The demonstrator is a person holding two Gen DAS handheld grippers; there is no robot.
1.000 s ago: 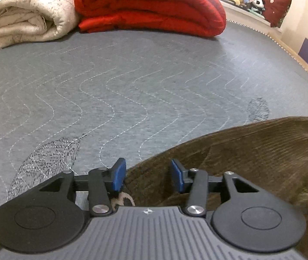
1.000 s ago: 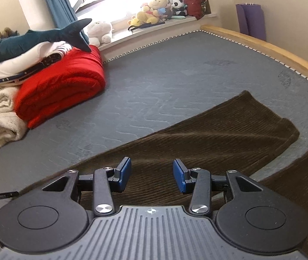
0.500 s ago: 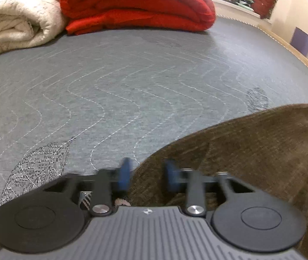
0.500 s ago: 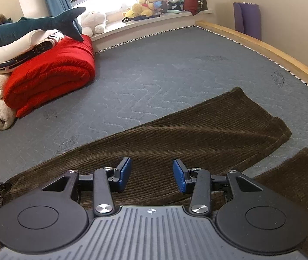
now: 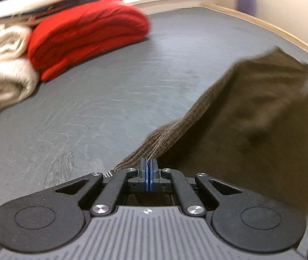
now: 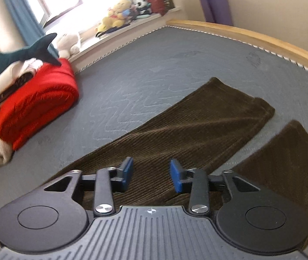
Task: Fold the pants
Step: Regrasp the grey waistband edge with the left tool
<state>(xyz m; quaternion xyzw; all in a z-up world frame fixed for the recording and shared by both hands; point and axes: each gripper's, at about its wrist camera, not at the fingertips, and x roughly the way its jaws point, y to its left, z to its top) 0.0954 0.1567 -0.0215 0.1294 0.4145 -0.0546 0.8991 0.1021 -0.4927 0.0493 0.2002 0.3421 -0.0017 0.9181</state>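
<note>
Since earlier, my left gripper (image 5: 148, 171) clamped and lifted the pants (image 5: 240, 112); right gripper (image 6: 151, 173) wide above them; folding barely begun.

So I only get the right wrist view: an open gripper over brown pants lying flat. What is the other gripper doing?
Observer: The left gripper is shut on the pants, pinching a bunched edge.
Visitor: Do the pants lie flat there too?
Observer: No. From the pinch the cloth runs away in a gathered ridge that looks lifted off the mattress.
Visitor: Anything else near the pinch?
Observer: A small striped scrap peeks out just left of it. The view is too blurred to say what it is.
</note>
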